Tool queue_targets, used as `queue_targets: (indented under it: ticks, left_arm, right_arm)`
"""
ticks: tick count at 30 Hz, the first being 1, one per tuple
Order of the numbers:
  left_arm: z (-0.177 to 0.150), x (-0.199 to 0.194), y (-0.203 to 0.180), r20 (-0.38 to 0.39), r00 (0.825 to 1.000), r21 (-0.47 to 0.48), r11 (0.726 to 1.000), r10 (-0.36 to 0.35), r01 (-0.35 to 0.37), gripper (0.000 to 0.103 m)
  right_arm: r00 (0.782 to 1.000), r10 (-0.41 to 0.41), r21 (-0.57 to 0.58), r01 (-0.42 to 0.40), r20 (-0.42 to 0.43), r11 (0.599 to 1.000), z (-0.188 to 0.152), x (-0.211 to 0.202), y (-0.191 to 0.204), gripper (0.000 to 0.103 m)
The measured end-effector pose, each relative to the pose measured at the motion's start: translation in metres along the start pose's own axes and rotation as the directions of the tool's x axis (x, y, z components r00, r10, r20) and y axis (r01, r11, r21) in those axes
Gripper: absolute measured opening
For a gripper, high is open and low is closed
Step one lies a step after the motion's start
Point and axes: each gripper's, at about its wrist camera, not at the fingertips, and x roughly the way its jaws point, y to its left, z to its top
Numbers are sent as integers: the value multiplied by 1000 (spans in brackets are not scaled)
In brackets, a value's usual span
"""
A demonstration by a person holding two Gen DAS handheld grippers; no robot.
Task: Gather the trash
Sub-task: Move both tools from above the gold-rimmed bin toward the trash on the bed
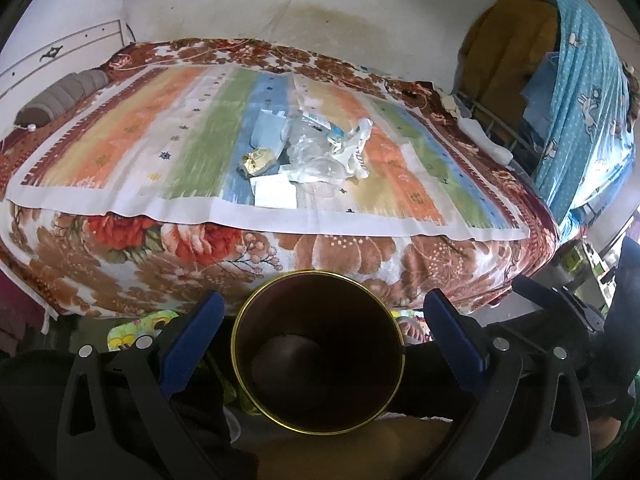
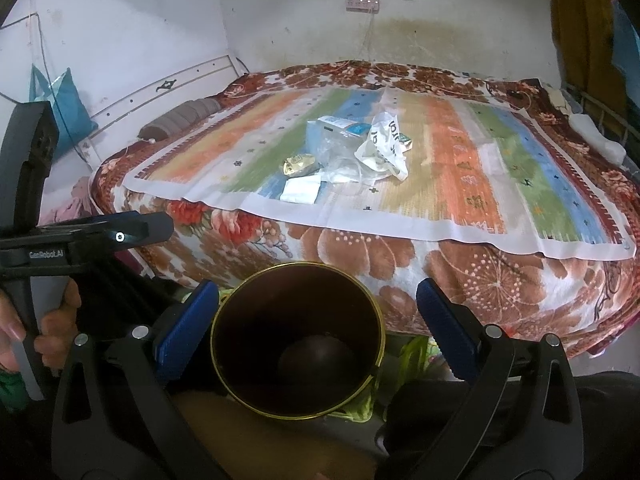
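Observation:
A pile of trash lies in the middle of the striped cloth on the bed: clear plastic bags (image 1: 316,152), a gold wrapper (image 1: 258,160), white paper (image 1: 276,194) and a white printed bag (image 2: 386,146). The gold wrapper (image 2: 298,164) and white paper (image 2: 300,190) also show in the right wrist view. A dark bin with a gold rim (image 1: 318,354) stands below the bed's near edge, empty inside; it also shows in the right wrist view (image 2: 298,344). My left gripper (image 1: 320,320) is open above the bin. My right gripper (image 2: 316,312) is open above it too.
The bed (image 1: 320,256) has a floral blanket and a striped cloth (image 2: 460,168). A grey bolster (image 1: 60,98) lies at its left end. A blue curtain (image 1: 588,92) hangs at the right. A power strip (image 2: 362,3) is on the far wall.

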Motion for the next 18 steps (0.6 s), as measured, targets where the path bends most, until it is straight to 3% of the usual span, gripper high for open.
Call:
queue_targets:
  ticks: [18]
  left_arm:
    - [1, -1, -4, 6, 1000, -5, 1000, -18, 18, 97]
  right_arm:
    - [1000, -6, 3, 6, -7, 1000, 0, 3, -1, 94]
